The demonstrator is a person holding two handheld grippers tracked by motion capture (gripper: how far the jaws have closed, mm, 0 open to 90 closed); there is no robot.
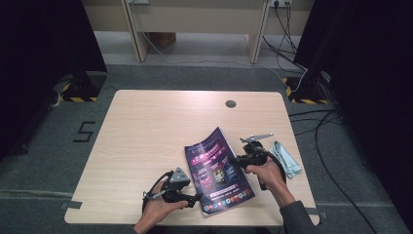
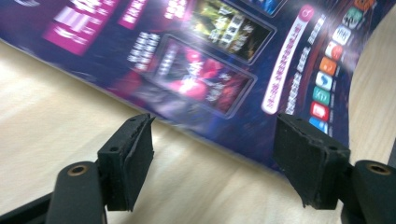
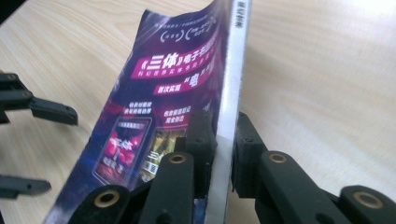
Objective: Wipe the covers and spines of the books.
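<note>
Right gripper (image 3: pixel 223 154) is clamping the magazine (image 3: pixel 177 93) by its spine, tilting that edge off the table (image 1: pixel 146 126). Left gripper (image 2: pixel 215 158) is sitting wide open at the magazine's other edge, pads gripping nothing. Cloth (image 1: pixel 288 158) is lying just right of the right hand.

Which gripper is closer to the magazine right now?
Right. The right gripper is clamped on the magazine at its spine edge; the left gripper stands open just short of the opposite edge.

One magazine (image 1: pixel 218 170); one blue cloth (image 1: pixel 287 160); two grippers; one table (image 1: pixel 146 131)
</note>
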